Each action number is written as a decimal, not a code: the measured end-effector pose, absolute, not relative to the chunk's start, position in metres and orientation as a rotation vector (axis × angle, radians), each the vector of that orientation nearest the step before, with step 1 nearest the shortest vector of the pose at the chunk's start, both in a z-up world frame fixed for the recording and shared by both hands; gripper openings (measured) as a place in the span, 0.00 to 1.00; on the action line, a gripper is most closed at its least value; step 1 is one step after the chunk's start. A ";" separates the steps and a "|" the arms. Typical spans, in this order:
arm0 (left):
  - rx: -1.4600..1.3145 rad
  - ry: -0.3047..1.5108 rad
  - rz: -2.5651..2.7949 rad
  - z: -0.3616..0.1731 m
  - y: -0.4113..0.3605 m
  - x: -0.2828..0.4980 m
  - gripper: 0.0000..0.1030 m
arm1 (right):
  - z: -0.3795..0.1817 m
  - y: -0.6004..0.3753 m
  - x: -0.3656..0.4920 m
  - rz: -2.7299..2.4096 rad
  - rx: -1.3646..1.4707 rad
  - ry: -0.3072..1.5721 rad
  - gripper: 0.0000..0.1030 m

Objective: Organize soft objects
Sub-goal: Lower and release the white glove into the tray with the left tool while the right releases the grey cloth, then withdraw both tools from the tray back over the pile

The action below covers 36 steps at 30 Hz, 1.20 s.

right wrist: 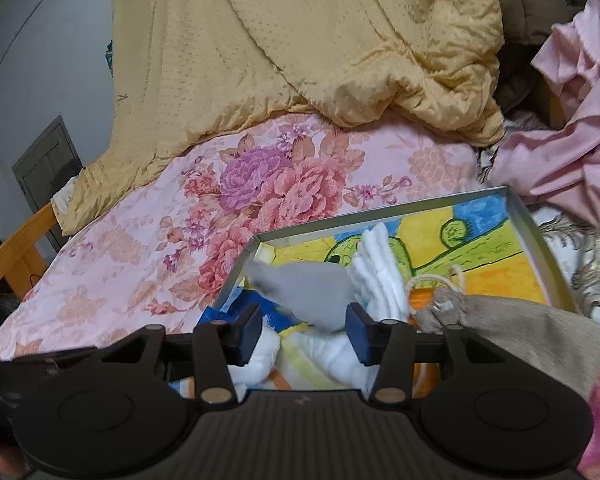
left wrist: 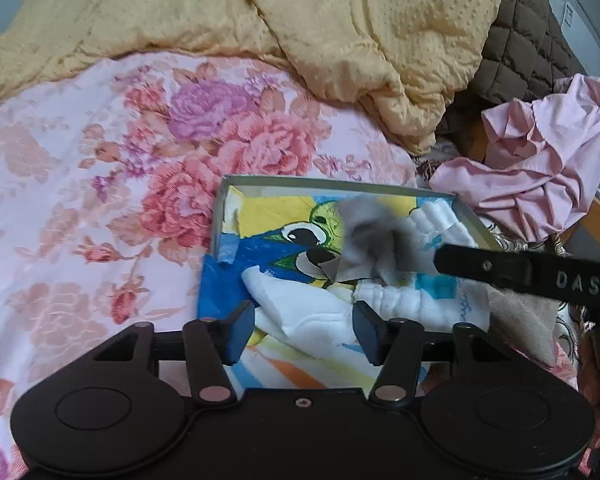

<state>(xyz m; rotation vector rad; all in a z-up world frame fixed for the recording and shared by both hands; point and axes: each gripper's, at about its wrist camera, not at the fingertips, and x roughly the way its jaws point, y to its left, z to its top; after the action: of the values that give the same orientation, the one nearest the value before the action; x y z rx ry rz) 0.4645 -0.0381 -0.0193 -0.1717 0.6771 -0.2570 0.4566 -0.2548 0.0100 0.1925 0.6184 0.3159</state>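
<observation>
Lower frame: left gripper and right gripper, fingers parted, gripping nothing. Mid-frame: grey cloth and white cloths lie loosely in the shallow box on the bed. Risk, judged: unfolded cloths may spill over its low rim.

One shallow box with a cartoon-painted floor is counted at the lower centre of the left wrist view. Inside it, one grey cloth and what appear to be three white padded pieces are counted, though their overlap leaves that number uncertain. One yellow quilt is seen across the top of the frame, one brown quilted cover at the upper right, and one crumpled pink garment at the right edge. One floral sheet is counted beneath everything. One beige drawstring pouch is seen at the lower right of the right wrist view.
</observation>
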 end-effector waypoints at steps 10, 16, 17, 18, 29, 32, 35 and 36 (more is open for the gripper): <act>-0.154 0.587 -0.236 0.020 -0.029 0.403 0.77 | 0.045 -0.248 0.389 0.288 0.057 0.508 0.84; -0.158 0.534 -0.203 0.041 -0.024 0.364 0.96 | 0.061 -0.251 0.350 0.251 0.074 0.479 0.97; -0.161 0.528 -0.199 0.044 -0.023 0.358 0.96 | 0.063 -0.252 0.344 0.245 0.068 0.473 0.99; -0.164 0.524 -0.197 0.046 -0.022 0.352 0.98 | 0.064 -0.252 0.336 0.240 0.064 0.466 1.00; -0.210 0.452 -0.168 0.059 -0.014 0.280 0.99 | 0.073 -0.254 0.269 0.226 0.073 0.437 1.00; -0.201 0.433 -0.162 0.059 -0.013 0.261 0.99 | 0.073 -0.256 0.253 0.207 0.071 0.431 1.00; -0.181 0.422 -0.157 0.057 -0.014 0.243 0.99 | 0.071 -0.258 0.238 0.198 0.065 0.435 1.00; -0.175 0.421 -0.157 0.057 -0.014 0.238 0.99 | 0.070 -0.258 0.233 0.199 0.064 0.438 1.00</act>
<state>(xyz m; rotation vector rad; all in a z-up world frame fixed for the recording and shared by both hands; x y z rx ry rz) 0.2378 -0.0139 0.0565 -0.1750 0.4206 -0.1572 0.2331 -0.2584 0.0698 0.0642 0.4385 0.1992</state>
